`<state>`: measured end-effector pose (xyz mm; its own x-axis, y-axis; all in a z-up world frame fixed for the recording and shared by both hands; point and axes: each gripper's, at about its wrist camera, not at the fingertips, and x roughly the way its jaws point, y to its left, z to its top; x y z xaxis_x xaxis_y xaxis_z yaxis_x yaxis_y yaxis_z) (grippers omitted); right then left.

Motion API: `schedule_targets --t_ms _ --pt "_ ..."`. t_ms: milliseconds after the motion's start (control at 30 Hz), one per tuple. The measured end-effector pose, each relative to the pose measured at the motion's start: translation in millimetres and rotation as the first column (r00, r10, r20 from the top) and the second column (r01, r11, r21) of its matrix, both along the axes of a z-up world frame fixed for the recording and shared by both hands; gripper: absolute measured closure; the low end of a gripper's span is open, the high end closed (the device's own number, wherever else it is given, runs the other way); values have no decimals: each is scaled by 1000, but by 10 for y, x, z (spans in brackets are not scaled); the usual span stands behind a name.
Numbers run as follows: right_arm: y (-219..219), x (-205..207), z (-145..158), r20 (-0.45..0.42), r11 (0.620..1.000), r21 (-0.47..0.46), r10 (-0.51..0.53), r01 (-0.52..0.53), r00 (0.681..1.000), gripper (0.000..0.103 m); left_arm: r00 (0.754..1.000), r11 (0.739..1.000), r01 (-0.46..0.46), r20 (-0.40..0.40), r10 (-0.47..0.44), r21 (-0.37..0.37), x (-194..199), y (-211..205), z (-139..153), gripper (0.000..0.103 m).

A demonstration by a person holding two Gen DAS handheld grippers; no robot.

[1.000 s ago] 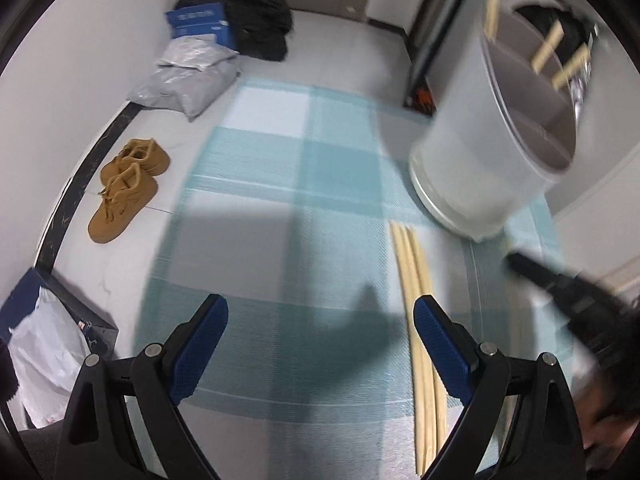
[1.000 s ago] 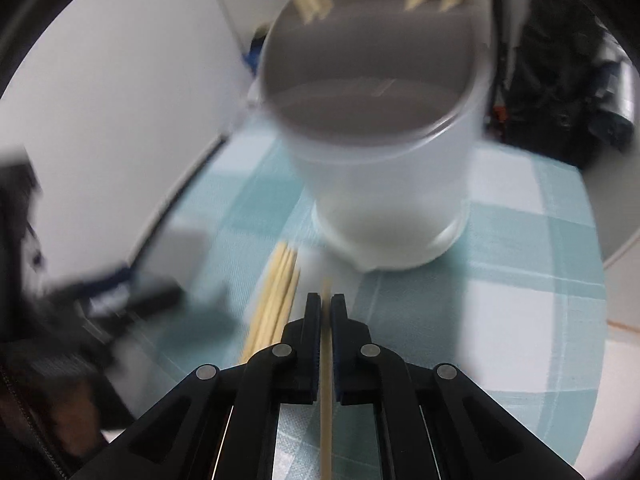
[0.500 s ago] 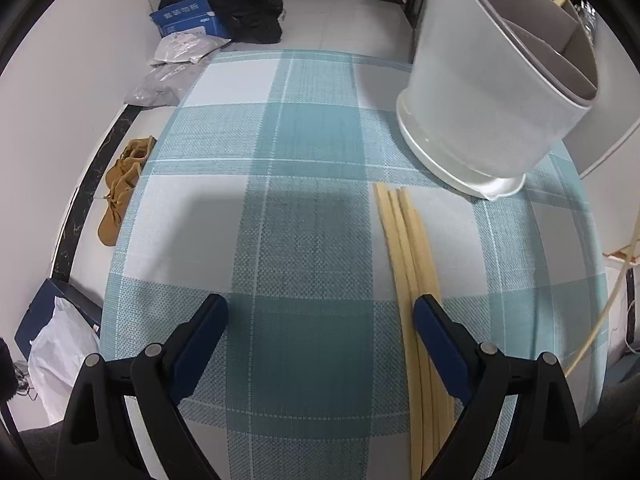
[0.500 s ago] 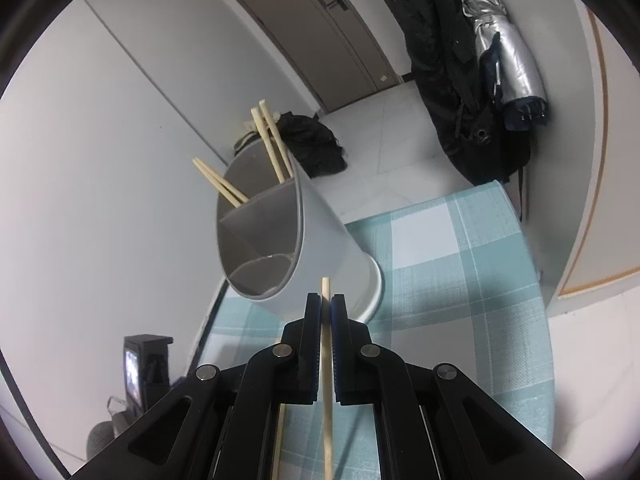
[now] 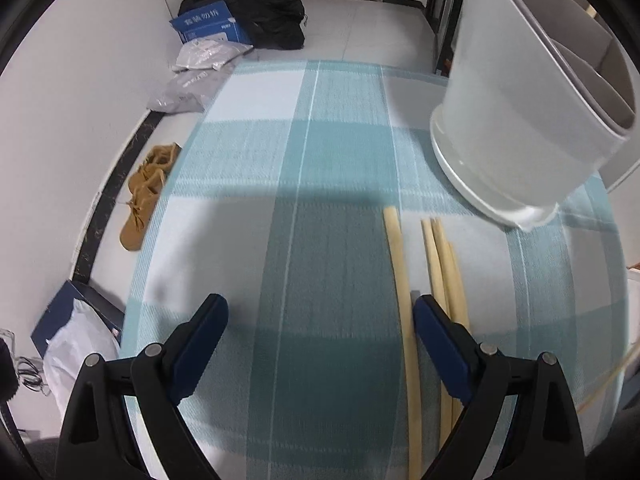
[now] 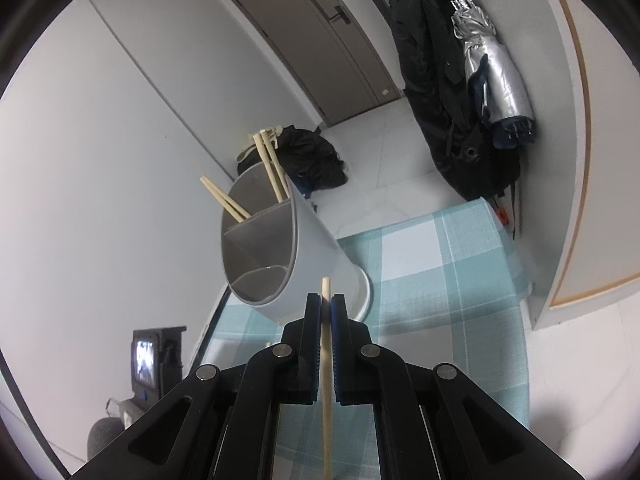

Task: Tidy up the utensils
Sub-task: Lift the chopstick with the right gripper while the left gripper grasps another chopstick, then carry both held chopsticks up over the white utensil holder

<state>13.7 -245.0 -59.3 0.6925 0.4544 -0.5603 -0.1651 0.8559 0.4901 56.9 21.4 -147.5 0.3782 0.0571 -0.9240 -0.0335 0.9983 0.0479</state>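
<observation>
A grey round utensil holder [image 6: 280,248] with inner dividers stands on a teal checked tablecloth [image 5: 320,168]; several wooden chopsticks [image 6: 268,164] stick out of its far compartments. It also shows at the right in the left wrist view [image 5: 516,120]. My right gripper [image 6: 326,304] is shut on one wooden chopstick [image 6: 327,360], held above the table, its tip just in front of the holder. My left gripper [image 5: 320,320] is open and empty, low over the cloth. Several chopsticks [image 5: 440,272] lie on the cloth by its right finger, one [image 5: 400,280] apart from the others.
The table edge falls off left to a floor with tan shoes [image 5: 146,192], plastic bags [image 5: 192,76] and a blue box [image 5: 208,24]. A door [image 6: 320,40] and hanging coats with a silver umbrella [image 6: 492,76] stand behind. A small screen device [image 6: 156,356] stands at the left.
The right gripper lifted its chopstick from the cloth to above the table, facing the holder. The left gripper shifted; one chopstick now lies apart from the bundle.
</observation>
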Motion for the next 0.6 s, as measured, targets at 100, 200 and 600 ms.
schedule_targets --t_ms 100,200,600 --pt "-8 -18 6 2 1000 -2 0 0 1000 99 1000 1000 13 -2 -13 17 79 -13 -4 12" --pt "-27 -29 12 1 1000 7 -1 1 1000 99 1000 1000 21 -6 -21 -2 118 -37 -4 19" --pt "-13 -25 38 8 1000 8 6 -6 1000 99 995 994 97 7 -96 -41 158 -239 75 98"
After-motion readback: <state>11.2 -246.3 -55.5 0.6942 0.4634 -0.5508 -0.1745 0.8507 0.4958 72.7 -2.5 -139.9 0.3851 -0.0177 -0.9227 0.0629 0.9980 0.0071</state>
